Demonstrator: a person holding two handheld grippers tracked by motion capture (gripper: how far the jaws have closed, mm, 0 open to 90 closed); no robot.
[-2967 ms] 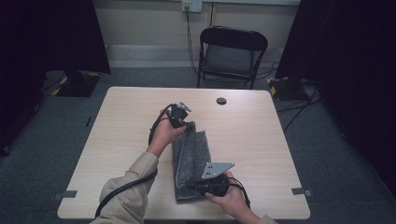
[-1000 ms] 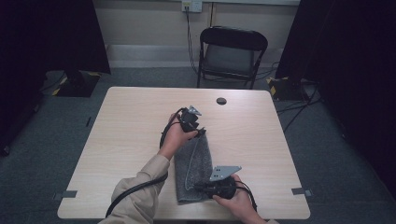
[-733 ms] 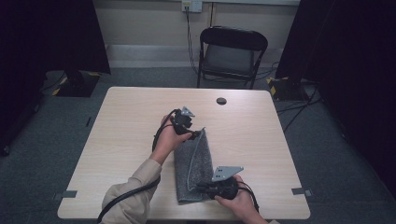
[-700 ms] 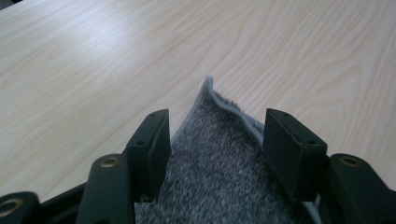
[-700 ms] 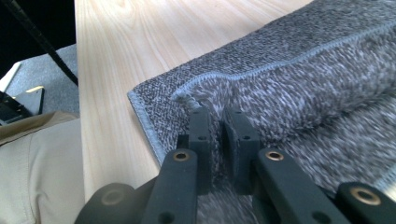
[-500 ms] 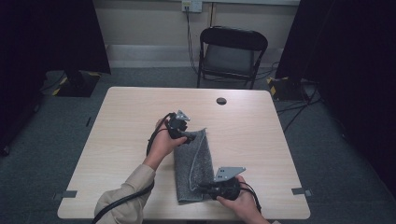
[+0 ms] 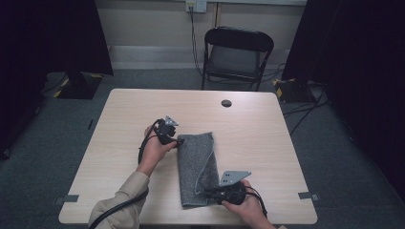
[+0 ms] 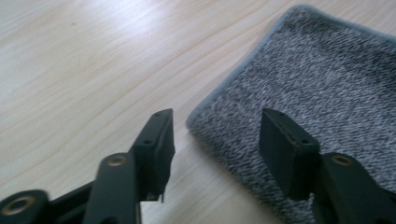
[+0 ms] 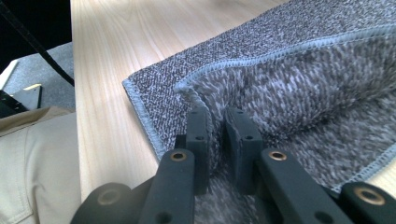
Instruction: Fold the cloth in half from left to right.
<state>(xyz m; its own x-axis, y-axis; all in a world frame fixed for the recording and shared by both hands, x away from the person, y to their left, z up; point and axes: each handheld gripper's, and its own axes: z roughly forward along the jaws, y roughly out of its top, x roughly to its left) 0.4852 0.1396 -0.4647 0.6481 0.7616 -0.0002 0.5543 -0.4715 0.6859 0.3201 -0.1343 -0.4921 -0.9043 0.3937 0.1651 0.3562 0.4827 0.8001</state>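
— High view first: where's the grey towel [image 7: 197, 167]?

— On the wooden table [image 7: 267, 143], folded lengthwise, running from about the centre toward the near edge at 6 o'clock. It's speckled knit with a pale stitched hem.

— And the right gripper [image 9: 217, 123]?

— Low at the towel's near end, hand wrapped round it, jaws clamped on a raised fold of the cloth (the hem curls just above them).

— The left one?

— The left gripper [image 8: 215, 135] sits at the towel's far corner, about 10 o'clock of the cloth, jaws spread apart and straddling that corner, forearm angled in from 7 o'clock.

— Anything around?

— A black chair [image 7: 237, 55] beyond the table at 12 o'clock, and a dark grommet [image 7: 226, 103] near that edge.
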